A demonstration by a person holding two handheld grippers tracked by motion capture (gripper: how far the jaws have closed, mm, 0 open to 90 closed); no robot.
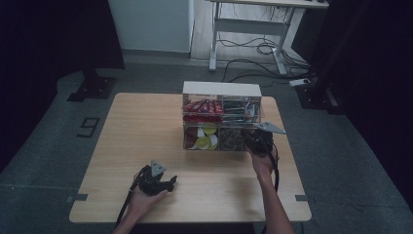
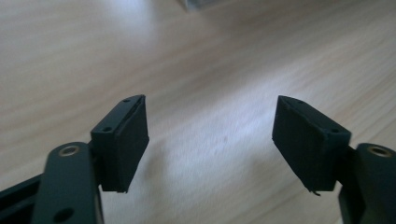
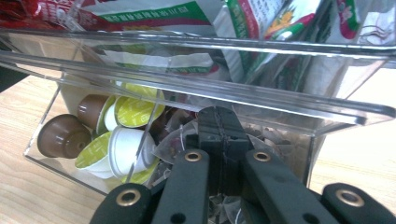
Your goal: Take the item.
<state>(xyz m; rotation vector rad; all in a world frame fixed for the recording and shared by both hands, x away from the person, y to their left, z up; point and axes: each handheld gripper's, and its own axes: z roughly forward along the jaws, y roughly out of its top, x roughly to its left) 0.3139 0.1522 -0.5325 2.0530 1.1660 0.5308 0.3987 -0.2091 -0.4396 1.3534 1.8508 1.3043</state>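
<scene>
One clear two-tier organizer (image 1: 221, 117) on bench (image 1: 146, 146), long axis across bench. Right gripper (image 3: 218, 126) jaws together inside lower right compartment among sachets (image 3: 177, 140). Left gripper (image 2: 210, 135) jaws apart, empty.

organizer (image 1: 221, 88) mid-table | capsules (image 3: 116, 135) lower left bin | packets (image 1: 202, 108) above

My left gripper (image 1: 157, 181): black body, grey three-cornered plate on top, black cable trailing back along my bare forearm. Up close, its arms are matte black with brass-ringed holes and small screw holes, each ending in a square black pad (image 2: 122, 140) with a rough textured face. My right gripper (image 1: 259, 141): same black build, grey plate, black cable looping under the wrist. Its arms carry the same brass rings (image 3: 193, 156); its pads (image 3: 217, 127) are ribbed black. No sleeves in sight.
</scene>
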